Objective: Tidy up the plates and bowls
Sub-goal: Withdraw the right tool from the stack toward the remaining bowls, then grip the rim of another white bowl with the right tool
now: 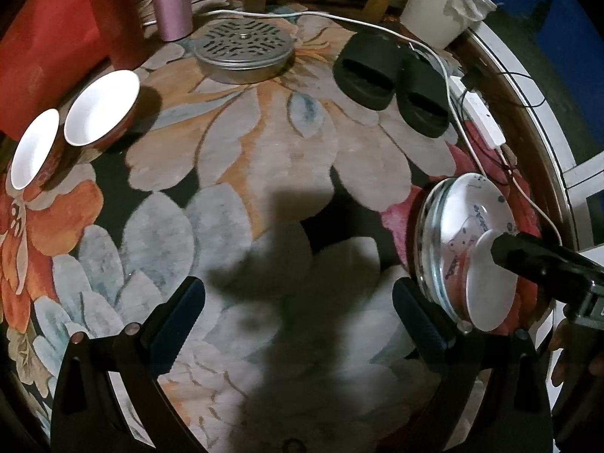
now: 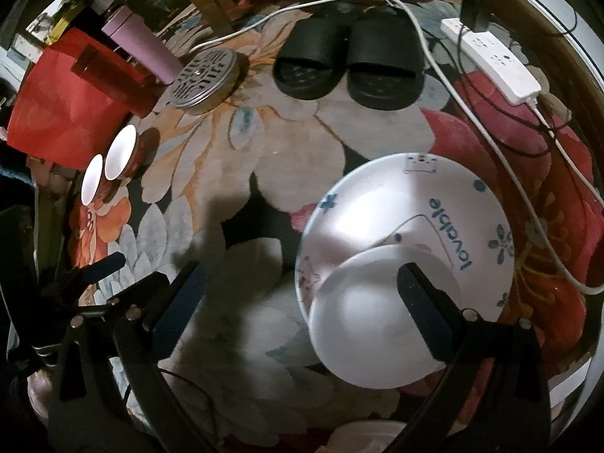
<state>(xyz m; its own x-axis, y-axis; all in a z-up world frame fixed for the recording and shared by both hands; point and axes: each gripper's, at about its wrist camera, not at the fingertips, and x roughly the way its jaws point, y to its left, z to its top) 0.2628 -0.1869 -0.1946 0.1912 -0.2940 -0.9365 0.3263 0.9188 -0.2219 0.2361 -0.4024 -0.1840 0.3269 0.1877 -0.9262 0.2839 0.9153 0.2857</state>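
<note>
A stack of dishes lies on the flowered rug: a clear glass plate [image 1: 428, 249] at the bottom, a white plate with blue print [image 1: 472, 211] [image 2: 415, 204] on it, and a small white dish [image 1: 490, 290] [image 2: 362, 321] on top. My right gripper [image 2: 302, 302] is open, and its right finger [image 2: 426, 302] lies over the small dish; that finger [image 1: 528, 256] also shows in the left wrist view. My left gripper [image 1: 298, 313] hangs open over bare rug, left of the stack. Two red bowls with white insides [image 1: 102, 107] [image 1: 34, 147] [image 2: 120, 153] stand side by side at the far left.
Black slippers [image 1: 392, 83] [image 2: 347, 64] sit at the back, with a perforated metal tin [image 1: 243, 49], a pink tumbler [image 1: 170, 0] and a red bag [image 2: 71, 105] to their left. A white cable [image 2: 490, 143] and power strip [image 2: 494, 60] run along the right. A white bucket [image 1: 438, 7] stands behind.
</note>
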